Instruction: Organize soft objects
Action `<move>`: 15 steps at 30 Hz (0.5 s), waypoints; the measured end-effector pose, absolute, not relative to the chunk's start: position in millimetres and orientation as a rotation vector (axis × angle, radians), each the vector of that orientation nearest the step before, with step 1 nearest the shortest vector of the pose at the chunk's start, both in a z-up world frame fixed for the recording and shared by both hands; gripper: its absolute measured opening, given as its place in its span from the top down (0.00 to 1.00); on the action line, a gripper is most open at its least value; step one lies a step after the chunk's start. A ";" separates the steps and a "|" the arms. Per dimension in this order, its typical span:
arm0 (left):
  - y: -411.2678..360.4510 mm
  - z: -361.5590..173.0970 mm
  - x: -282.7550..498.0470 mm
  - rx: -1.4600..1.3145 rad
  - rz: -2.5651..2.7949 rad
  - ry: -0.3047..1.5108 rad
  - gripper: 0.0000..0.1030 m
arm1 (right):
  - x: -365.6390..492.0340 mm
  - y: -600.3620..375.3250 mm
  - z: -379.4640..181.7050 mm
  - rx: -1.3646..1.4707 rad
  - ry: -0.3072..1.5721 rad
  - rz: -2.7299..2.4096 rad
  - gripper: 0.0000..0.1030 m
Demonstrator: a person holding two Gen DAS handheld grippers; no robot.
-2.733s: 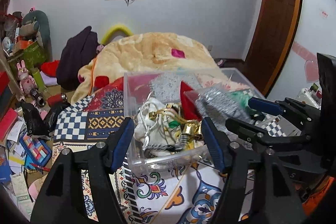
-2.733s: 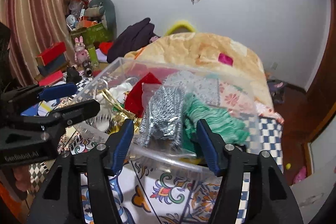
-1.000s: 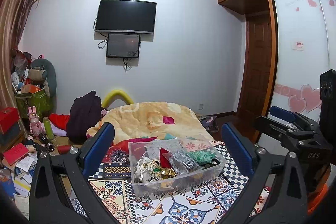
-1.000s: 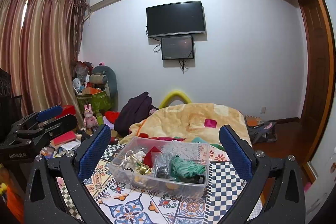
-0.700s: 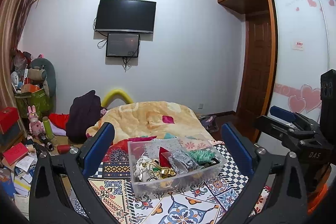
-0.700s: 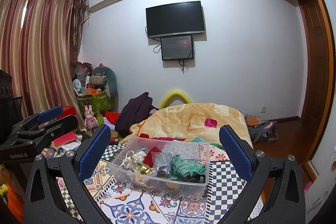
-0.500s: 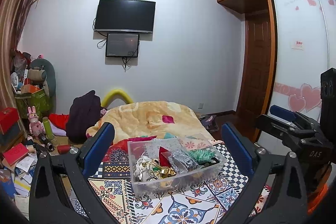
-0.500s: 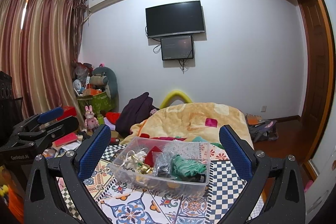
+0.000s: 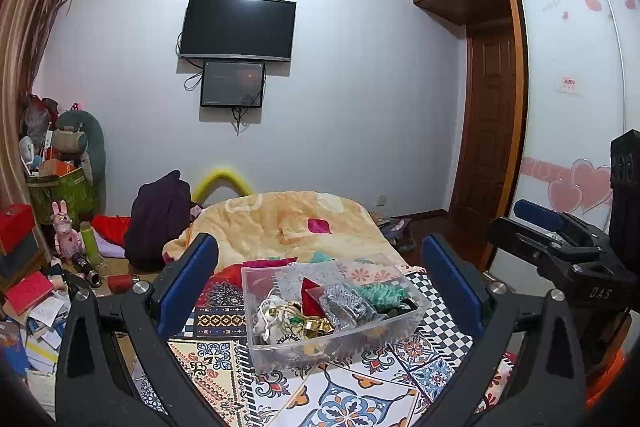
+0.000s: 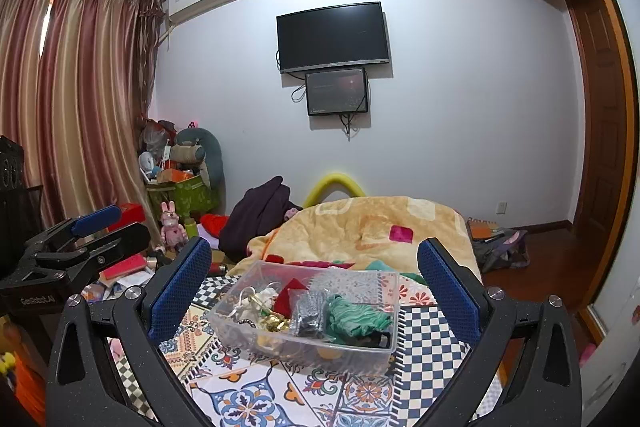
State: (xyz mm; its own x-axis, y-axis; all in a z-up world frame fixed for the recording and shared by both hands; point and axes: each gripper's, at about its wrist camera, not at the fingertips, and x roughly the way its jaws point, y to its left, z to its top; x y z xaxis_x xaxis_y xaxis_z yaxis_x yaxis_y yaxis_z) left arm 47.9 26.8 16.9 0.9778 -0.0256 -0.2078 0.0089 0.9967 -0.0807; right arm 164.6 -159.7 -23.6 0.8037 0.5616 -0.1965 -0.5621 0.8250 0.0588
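The left gripper (image 9: 320,279) stands with its blue-padded fingers (image 9: 188,283) spread wide and nothing between them, held back from and above the clear plastic bin (image 9: 332,311); the right gripper (image 10: 316,283) is likewise wide and empty, its blue pads (image 10: 448,291) framing the same bin (image 10: 308,315) from a distance; the bin sits on a patterned cloth (image 9: 348,391) covering the bed, toward the cloth's far edge, just in front of a heaped yellow quilt (image 9: 288,223); inside lie the soft things: a white and gold tangle of ribbon (image 9: 280,315) at the bin's left end, a red cloth piece (image 9: 310,297) upright in the middle, a silver tinsel bundle (image 9: 344,303) beside it, and green yarn (image 9: 380,293) at the right end, with a black item at that corner too small to tell; in the left view the other gripper's body (image 9: 576,267) shows white letters "DAS"; in the right view the left tool's body (image 10: 52,267) bears pale lettering too blurred to read surely; a small red-and-white label (image 9: 568,83) is stuck on the wardrobe door (image 9: 572,131), its characters illegible, and faint script sits near the red hearts (image 9: 588,187); a black television (image 10: 334,35) hangs on the wall.
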 end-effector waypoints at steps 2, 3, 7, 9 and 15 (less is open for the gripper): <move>27.0 17.0 48.1 -0.081 -0.019 0.211 0.00 | 164.8 -159.5 -23.3 -0.002 0.210 0.603 0.00; 26.8 17.0 48.3 -0.080 -0.019 0.212 0.00 | 164.7 -159.7 -23.7 -0.002 0.211 0.603 0.00; 26.8 17.0 48.4 -0.082 -0.020 0.212 0.00 | 164.4 -159.4 -23.4 -0.003 0.211 0.603 0.00; 28.1 16.3 47.6 -0.084 -0.020 0.214 0.00 | 164.3 -159.3 -23.4 -0.003 0.211 0.602 0.00; 29.4 15.7 47.2 -0.087 -0.026 0.218 0.00 | 163.7 -158.6 -23.1 -0.002 0.209 0.603 0.00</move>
